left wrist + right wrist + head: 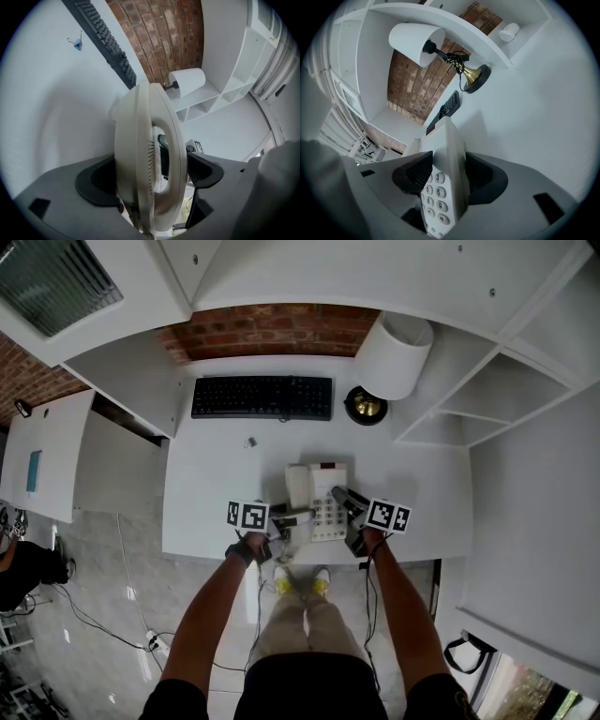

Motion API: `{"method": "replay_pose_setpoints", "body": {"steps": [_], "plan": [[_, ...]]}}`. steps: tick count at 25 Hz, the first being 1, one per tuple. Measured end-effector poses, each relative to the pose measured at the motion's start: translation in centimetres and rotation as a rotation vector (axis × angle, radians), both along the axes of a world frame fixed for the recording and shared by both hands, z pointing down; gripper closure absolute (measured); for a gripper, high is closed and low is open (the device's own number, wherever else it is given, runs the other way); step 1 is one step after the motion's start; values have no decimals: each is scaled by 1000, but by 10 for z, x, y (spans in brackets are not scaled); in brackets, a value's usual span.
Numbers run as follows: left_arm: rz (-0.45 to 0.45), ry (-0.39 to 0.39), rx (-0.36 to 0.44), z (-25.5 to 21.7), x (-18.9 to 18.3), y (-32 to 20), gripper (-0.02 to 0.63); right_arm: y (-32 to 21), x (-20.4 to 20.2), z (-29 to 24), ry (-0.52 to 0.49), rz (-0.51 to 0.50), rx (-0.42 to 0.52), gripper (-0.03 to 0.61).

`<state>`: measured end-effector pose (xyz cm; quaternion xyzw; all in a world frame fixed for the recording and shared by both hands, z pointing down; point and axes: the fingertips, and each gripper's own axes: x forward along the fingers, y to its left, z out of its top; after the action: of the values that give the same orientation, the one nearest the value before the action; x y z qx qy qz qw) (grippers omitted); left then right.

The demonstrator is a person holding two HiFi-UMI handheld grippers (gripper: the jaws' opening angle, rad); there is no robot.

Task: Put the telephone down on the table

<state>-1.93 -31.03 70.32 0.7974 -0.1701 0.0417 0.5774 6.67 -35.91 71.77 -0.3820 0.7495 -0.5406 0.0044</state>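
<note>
Two grippers counted: left gripper (pixel 152 176) clamped on one handset (pixel 140 140), right gripper (pixel 447 176) clamped on one telephone base (pixel 438 197). Both parts held at table (pixel 216 484) near edge. One keyboard (pixel 262 397), one lamp (pixel 394 357) behind.

The handset (pixel 150 164) runs off the left gripper view's bottom edge.

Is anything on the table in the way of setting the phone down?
Nothing visible: the table around the telephone is bare; keyboard, lamp and small clip sit farther back.
</note>
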Motion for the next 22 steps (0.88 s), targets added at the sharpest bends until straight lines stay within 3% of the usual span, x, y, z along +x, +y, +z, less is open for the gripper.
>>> {"method": "replay_pose_setpoints", "body": {"steps": [4,7,11,13,20,22], "plan": [[2,-69,29,5,-4,-1,147,0,0,0,7,-3,7,371],[-94,-98,42,5,-19,-14,171,2,1,0,18,4,12,379],[-218,-10,1,-3,-38,-28,237,4,6,0,18,28,13,394],[-231,-19,20,-5,-41,-29,287,4,5,0,15,30,12,394],[-265,-93,53,-7,-52,-34,285,4,6,0,13,46,15,391],[-272,-122,58,-9,-56,-29,287,9,12,-6,38,59,47,439]]}}
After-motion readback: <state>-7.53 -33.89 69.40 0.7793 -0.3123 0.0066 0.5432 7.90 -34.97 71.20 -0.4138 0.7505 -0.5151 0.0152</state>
